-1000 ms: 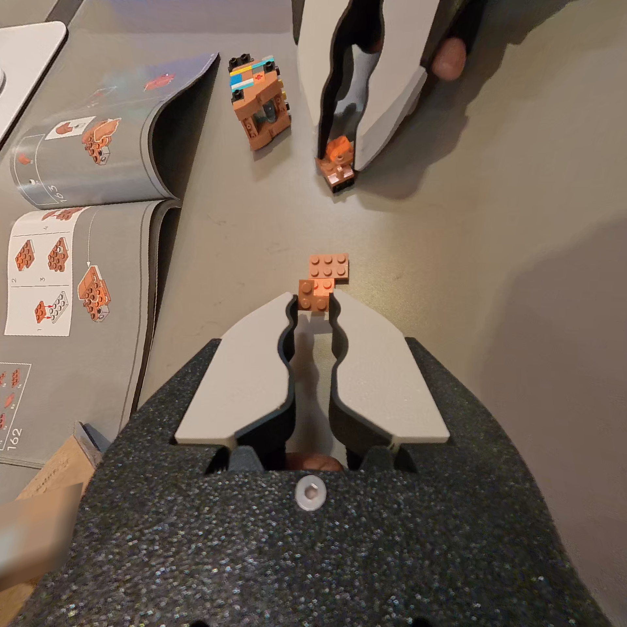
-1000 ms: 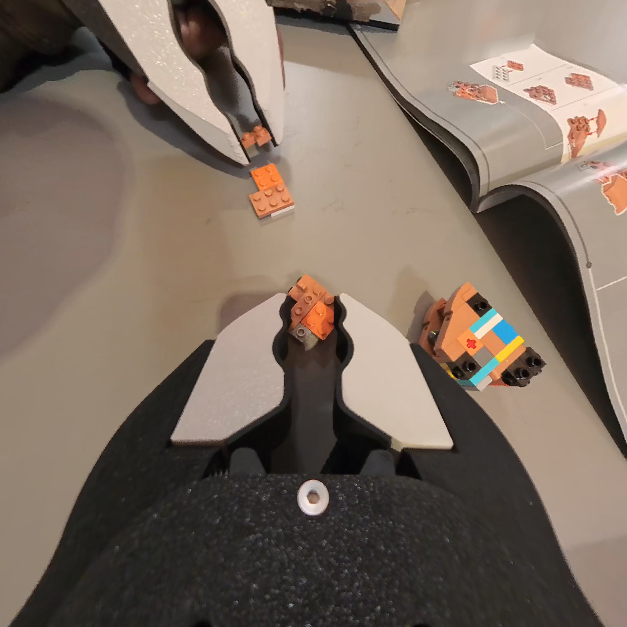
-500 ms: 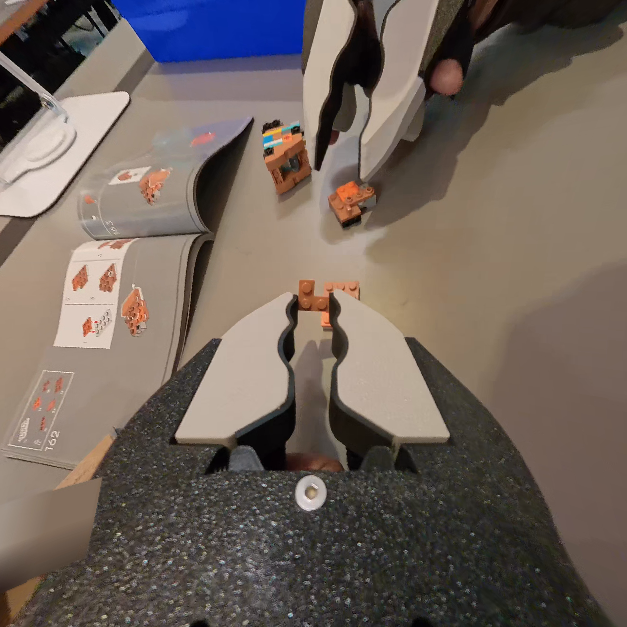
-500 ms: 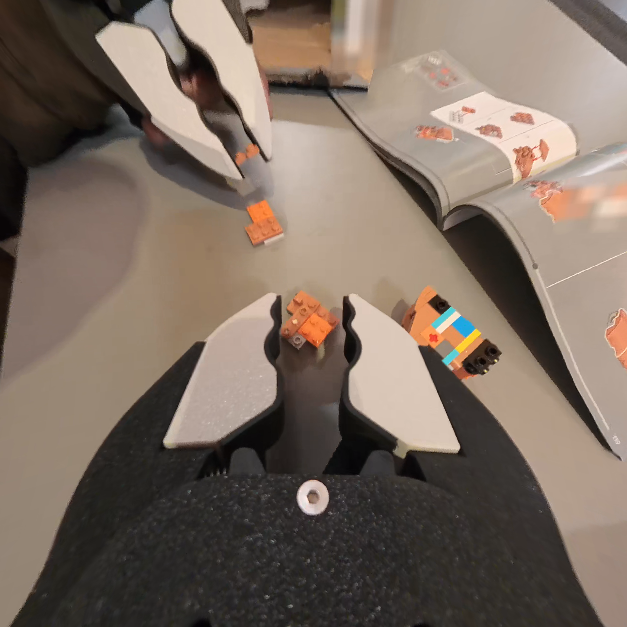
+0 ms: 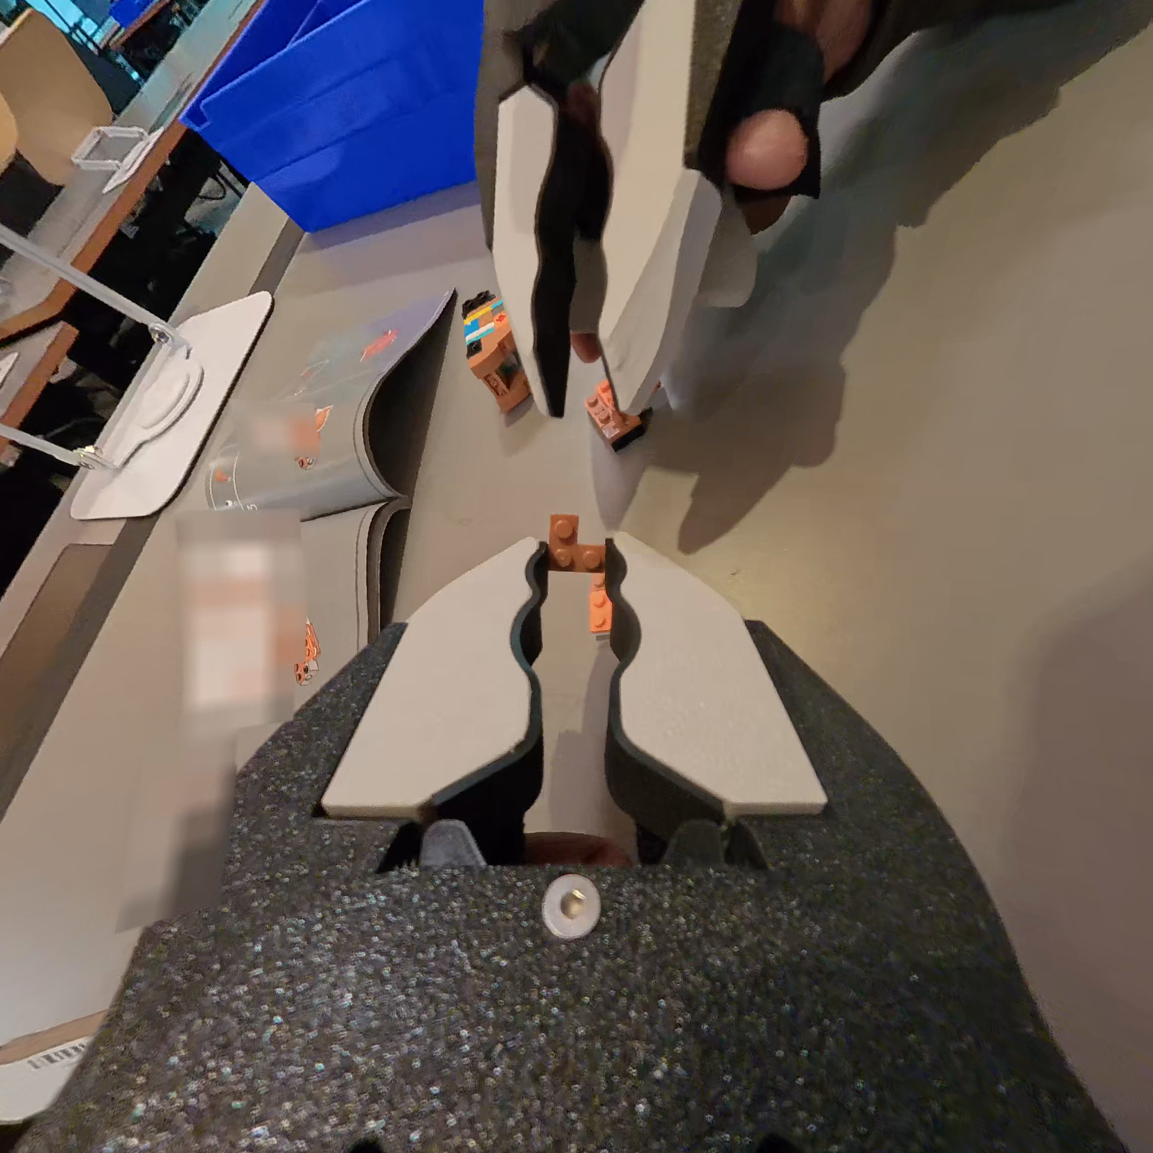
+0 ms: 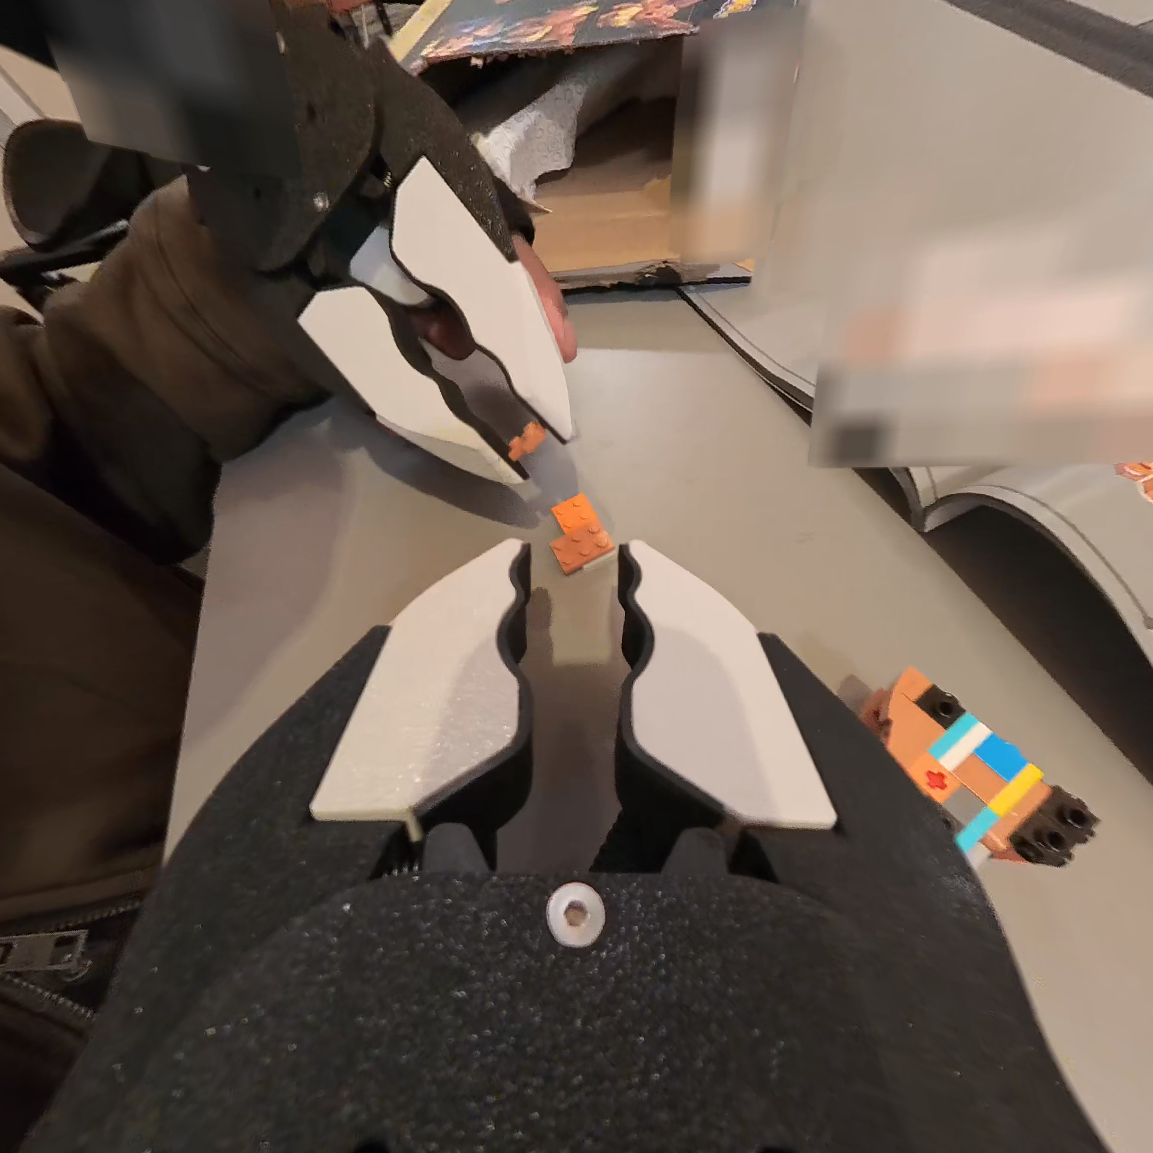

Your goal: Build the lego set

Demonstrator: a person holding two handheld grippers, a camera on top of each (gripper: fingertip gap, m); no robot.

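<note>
Left gripper (image 5: 577,552): grey foam-faced fingers with wavy inner edges, jaws narrowed onto a small L-shaped brown plate (image 5: 573,549), studs up, pinched at the tips and lifted off the counter (image 5: 904,561). In the right wrist view the same plate (image 6: 526,440) shows as an orange-brown sliver between the tips.

Right gripper (image 6: 573,549): jaws parted, nothing between them; raised above the counter, tips pointing down in the left wrist view (image 5: 589,399).

Landmark: flat orange plate pair (image 6: 580,533), two studded plates overlapped, a white edge beneath, lying on the matte grey counter just beyond the right gripper's tips and below the held plate.

Small brick clump (image 5: 614,415), brown-orange over a black base, sits on the counter far side of the plate pair, partly hidden by a right finger.

Striped model (image 6: 973,767), blocky, tan with blue, white and yellow bands and black studded ends, lies on its side to the right of the plate pair.

Booklet (image 5: 349,449), glossy, open with curled pages, beyond the model.
</note>
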